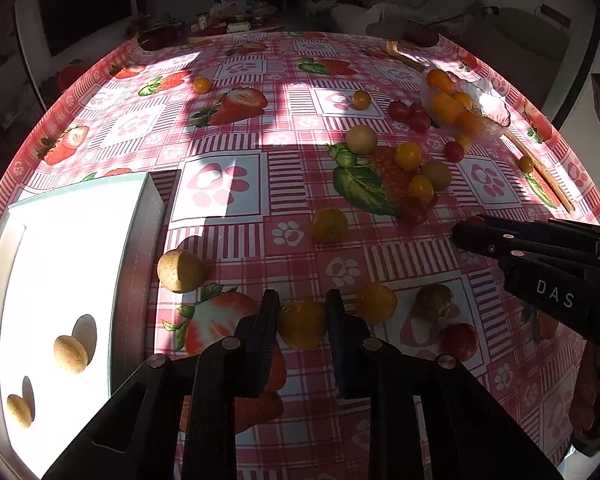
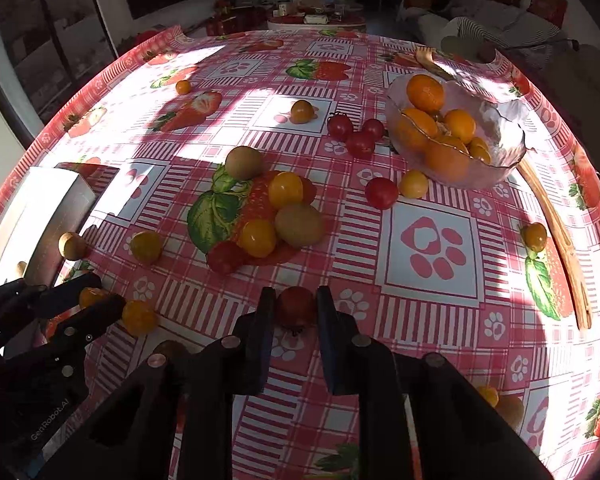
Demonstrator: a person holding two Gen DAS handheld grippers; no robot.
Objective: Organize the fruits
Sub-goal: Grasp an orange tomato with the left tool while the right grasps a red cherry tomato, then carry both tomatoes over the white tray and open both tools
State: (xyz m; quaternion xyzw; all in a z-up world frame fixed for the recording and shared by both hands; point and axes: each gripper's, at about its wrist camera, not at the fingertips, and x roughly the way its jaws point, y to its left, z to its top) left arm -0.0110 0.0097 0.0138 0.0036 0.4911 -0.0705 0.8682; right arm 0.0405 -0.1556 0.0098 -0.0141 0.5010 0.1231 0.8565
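Observation:
My left gripper [image 1: 302, 297] points down at the strawberry-print tablecloth and is shut on a small yellow tomato [image 1: 302, 326]. In the right wrist view the left gripper [image 2: 107, 293] shows at the left edge with that yellow fruit [image 2: 89, 295] between its fingers. A red cherry tomato [image 2: 296, 307] sits on the cloth, and my right gripper [image 2: 296, 295] is shut on it. The right gripper [image 1: 466, 233] enters the left wrist view from the right. Several yellow, red and brown-green fruits lie scattered over the middle of the table.
A white tray [image 1: 60, 260] at the left holds two beige round fruits; a third [image 1: 181, 271] lies beside it. A glass bowl [image 2: 508, 152] of oranges stands at the back right. A long wooden utensil [image 2: 556, 232] lies along the right table edge.

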